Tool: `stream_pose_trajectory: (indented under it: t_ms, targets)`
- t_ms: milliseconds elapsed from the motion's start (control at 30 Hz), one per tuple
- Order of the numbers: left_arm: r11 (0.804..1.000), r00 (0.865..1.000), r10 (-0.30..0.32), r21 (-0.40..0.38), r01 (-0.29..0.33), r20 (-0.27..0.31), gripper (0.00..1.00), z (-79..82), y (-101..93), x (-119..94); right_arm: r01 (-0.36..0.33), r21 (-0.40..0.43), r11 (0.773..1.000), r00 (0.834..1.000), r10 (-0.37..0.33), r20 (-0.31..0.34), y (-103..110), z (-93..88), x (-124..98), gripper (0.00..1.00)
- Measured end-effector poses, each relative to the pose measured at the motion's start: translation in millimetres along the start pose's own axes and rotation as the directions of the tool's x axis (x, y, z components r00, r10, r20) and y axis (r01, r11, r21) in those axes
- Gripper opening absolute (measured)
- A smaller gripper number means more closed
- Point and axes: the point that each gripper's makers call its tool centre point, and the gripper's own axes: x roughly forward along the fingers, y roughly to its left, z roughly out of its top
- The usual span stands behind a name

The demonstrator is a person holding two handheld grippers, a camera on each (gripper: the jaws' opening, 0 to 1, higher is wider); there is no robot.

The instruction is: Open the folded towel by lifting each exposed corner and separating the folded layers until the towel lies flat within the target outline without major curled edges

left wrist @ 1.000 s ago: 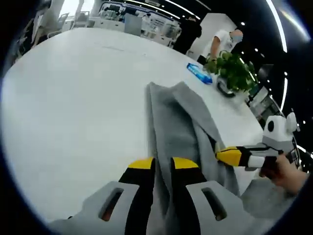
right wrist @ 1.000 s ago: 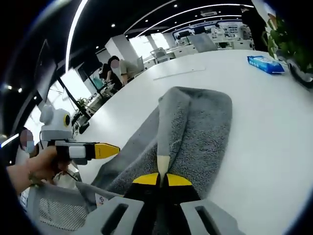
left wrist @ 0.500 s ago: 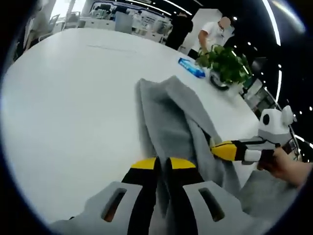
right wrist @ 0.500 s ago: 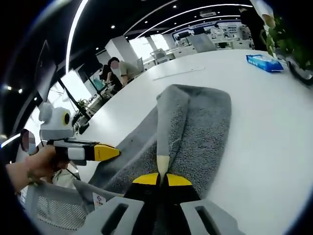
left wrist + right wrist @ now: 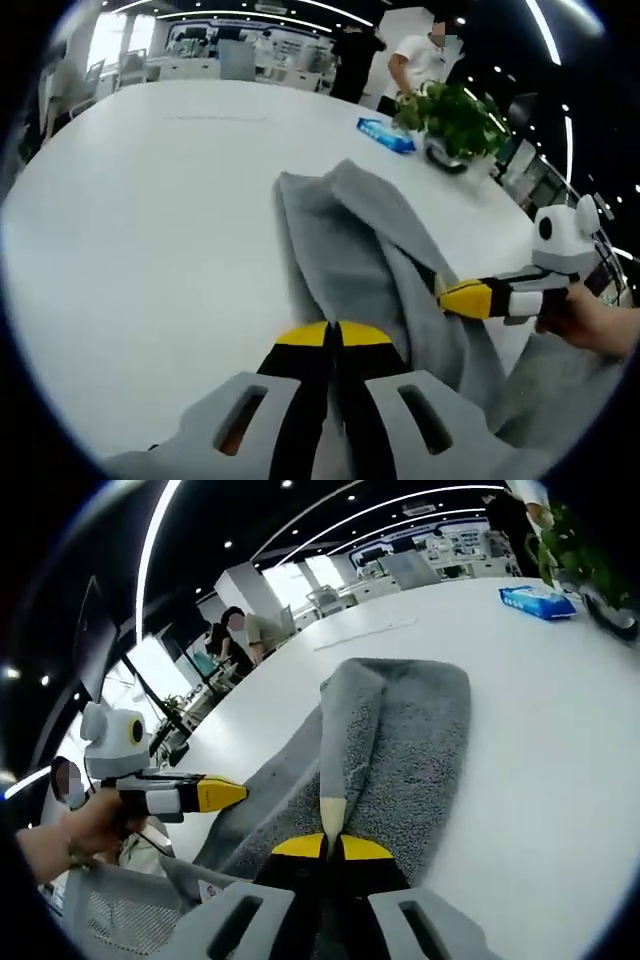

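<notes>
Both grippers [image 5: 333, 335] [image 5: 330, 847] have grey bodies and yellow-tipped black jaws.

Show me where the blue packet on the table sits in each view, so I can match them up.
Left gripper view: the blue packet lies upper centre-right, beside the potted plant.
Right gripper view: top right, beyond the grey towel.
Shared landmark: the potted plant.
</notes>
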Motion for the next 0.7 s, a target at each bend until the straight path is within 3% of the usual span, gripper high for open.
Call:
stream_pose_trajectory:
  t_ms: [167,333,433,533,700]
  targets:
    - [1.0,0.999,0.02,0.006,-0.02,0.029,0.01,8.1,3.3,-4.6,0.028,0.006,1.0,0.999,-0.028,0.028,-11.5,14.6,-13.5,0.0]
    - [0.998,0.998,0.05,0.03,-0.051,0.03,0.01,8.6,9.9,-5.8,0.104,-0.009,0.995,0.994,-0.103,0.041,-39.8,23.1,-30.1,0.0]
    - [0.998,0.998,0.064,0.021,-0.064,0.023,0.01,7.1,13.9,-6.5,0.104,0.016,0.994,0.994,-0.104,0.043,-53.1,21.3,-37.3,0.0]
    - [0.988,0.991,0.13,0.085,-0.128,-0.022,0.01,-0.6,24.0,-7.4,0.158,-0.021,0.987,0.987,-0.158,0.025,-67.0,14.0,-43.3,0.0]
    - [0.98,0.987,0.158,0.125,-0.155,-0.008,0.01,3.2,27.5,-10.2,0.214,-0.033,0.976,0.977,-0.213,0.019,-82.3,11.1,-48.4,0.0]
